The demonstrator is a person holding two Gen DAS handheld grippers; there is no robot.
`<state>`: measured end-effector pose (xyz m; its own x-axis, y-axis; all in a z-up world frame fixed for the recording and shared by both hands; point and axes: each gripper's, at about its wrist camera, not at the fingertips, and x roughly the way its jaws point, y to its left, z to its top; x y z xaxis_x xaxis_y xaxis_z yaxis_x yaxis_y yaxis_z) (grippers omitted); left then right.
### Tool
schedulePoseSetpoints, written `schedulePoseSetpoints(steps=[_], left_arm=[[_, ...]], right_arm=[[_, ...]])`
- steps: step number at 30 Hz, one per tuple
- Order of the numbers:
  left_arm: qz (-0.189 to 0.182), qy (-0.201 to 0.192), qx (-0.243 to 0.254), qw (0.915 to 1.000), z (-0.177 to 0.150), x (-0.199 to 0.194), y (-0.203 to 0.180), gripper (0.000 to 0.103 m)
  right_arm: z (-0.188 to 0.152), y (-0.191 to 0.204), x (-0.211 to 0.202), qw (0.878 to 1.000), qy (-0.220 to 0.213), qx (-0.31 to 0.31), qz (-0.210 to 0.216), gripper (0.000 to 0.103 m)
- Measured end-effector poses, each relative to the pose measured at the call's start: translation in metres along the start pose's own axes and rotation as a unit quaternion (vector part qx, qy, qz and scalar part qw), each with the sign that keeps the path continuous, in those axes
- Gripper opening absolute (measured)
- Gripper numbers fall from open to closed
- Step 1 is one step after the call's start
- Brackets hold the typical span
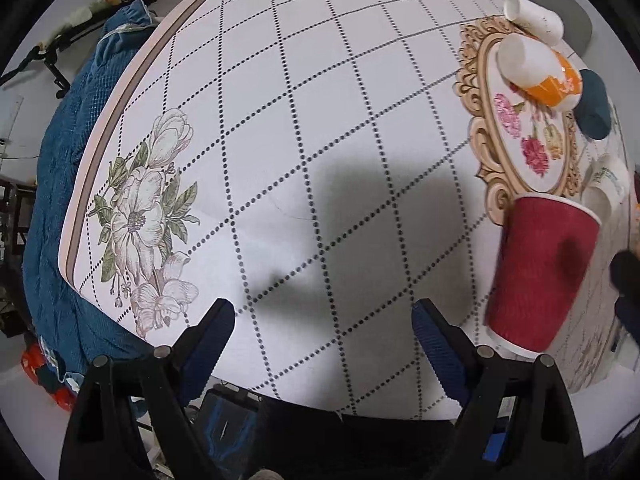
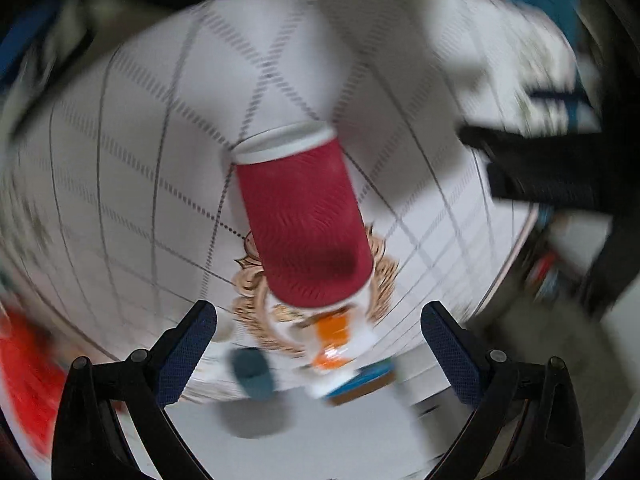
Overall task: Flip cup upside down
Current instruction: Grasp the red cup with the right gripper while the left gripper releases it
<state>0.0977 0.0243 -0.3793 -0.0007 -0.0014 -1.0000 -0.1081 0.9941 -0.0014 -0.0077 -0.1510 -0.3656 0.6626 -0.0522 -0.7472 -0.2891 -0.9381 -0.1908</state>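
Presently the cup [image 2: 306,220] stands on the worktop [image 1: 304,128], seemingly already inverted, straight ahead of the right hand-held gripper [image 2: 318,354], axis vertical. Both hand-held grippers gape wide, empty. The left hand-held gripper [image 1: 324,336] has it off right; the right sits nearer.

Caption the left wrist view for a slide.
Open left gripper hovers over the patterned table; red cup stands at right.
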Motion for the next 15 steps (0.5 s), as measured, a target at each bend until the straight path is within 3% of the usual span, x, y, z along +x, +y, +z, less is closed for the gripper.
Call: schedulePoseSetpoints(steps=[4, 12, 15], left_arm=[[0.005, 0.008, 0.001, 1.0000, 0.003, 0.010, 0.008, 0.091], [0.010, 0.015, 0.014, 0.9997, 0.015, 0.024, 0.014, 0.091], [0.012, 0.019, 0.018, 0.9996, 0.022, 0.028, 0.014, 0.091]], right_arm=[[0.006, 0.007, 0.012, 0.996, -0.018, -0.083, -0.031, 0.103], [0.028, 0.004, 0.031, 0.990, -0.050, -0.129, -0.029, 0.101], [0.032, 0.006, 0.039, 0.989, -0.052, -0.137, -0.014, 0.095]])
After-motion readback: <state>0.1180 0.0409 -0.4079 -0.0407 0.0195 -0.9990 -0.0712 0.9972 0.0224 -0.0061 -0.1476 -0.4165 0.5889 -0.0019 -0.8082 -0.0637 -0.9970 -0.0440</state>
